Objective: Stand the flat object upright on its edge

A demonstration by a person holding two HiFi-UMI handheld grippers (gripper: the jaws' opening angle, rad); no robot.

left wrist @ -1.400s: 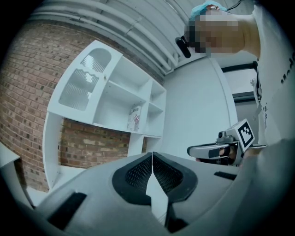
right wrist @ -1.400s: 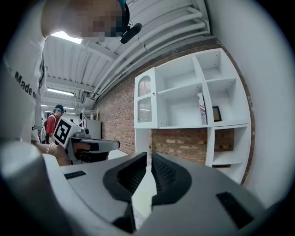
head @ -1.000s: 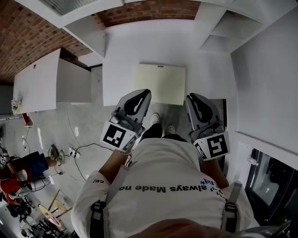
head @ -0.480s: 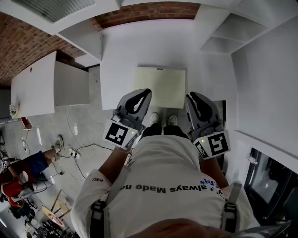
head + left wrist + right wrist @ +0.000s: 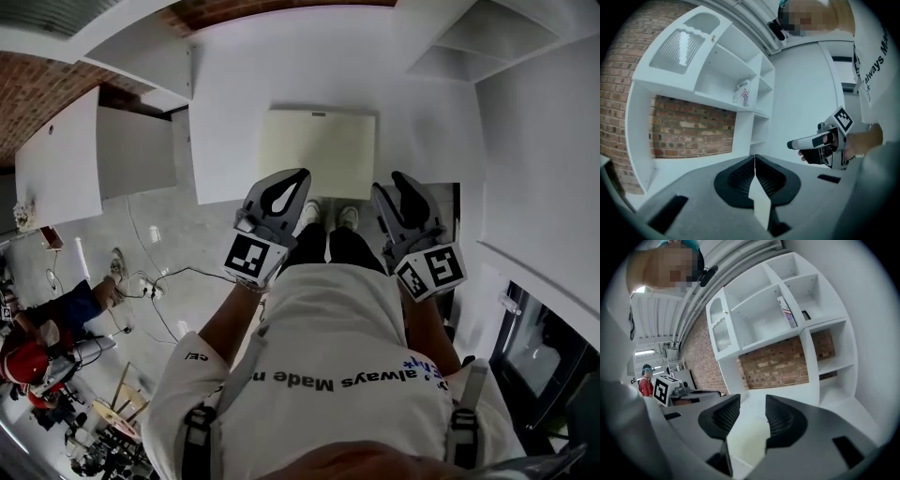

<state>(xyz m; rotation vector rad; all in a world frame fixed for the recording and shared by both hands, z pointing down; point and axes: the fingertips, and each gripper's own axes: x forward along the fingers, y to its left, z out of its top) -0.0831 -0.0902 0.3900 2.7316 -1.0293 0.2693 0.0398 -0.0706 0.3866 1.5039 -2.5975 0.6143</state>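
Both claws at the near edge of a flat board, one closed, one parted.

Head view: a pale yellow flat rectangular board (image 5: 319,150) lies flat on the white tabletop (image 5: 234,103), near its front edge, with the left gripper (image 5: 298,176) at the board's near left corner and the right gripper (image 5: 398,184) by its near right corner; whether either touches it cannot be told. Left gripper view: its jaws are pressed together with nothing between them (image 5: 754,160), and the right gripper (image 5: 797,144) sits off to the side, before a red brick wall (image 5: 693,126). Right gripper view: the jaws (image 5: 751,409) have just been opening and stand apart, gripping nothing; the board (image 5: 747,444) shows through the gap, lying on the table below white shelves (image 5: 787,301).
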